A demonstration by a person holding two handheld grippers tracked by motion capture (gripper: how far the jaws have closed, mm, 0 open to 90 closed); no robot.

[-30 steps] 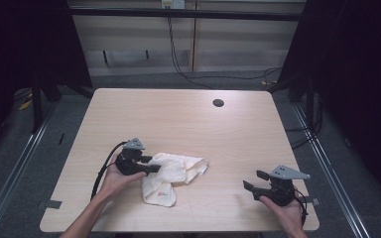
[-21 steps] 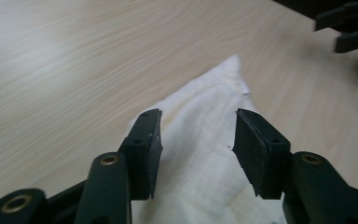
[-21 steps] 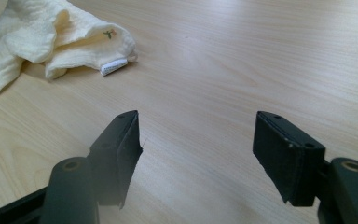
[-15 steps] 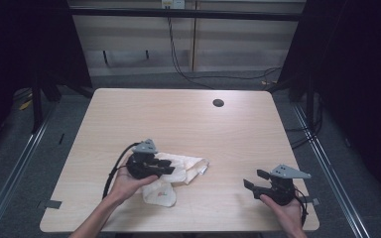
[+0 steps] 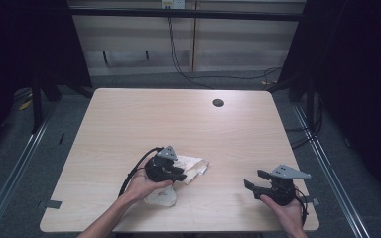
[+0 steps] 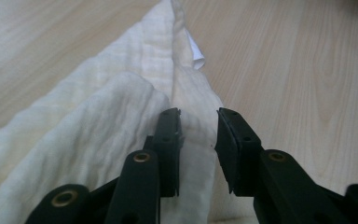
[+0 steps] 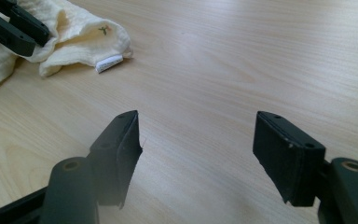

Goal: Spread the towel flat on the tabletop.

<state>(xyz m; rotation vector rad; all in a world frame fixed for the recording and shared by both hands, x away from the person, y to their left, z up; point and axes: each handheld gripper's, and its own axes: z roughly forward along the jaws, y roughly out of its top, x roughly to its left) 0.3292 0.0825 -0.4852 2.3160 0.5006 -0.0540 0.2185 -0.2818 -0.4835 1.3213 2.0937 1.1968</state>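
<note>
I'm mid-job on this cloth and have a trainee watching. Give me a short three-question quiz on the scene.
1. True or false: the right gripper is holding the cloth.
2. What lies between the left gripper's fingers? A) a fold of the cloth B) a cable C) bare table
3. Fill in: the cloth's small white label sits at the end nearer the ___ gripper.

Key:
1. False. Its fingers stand wide open over the bare table, apart from the cloth.
2. A. Those fingers have just been opening a little, with the fold between them.
3. Right.
</note>
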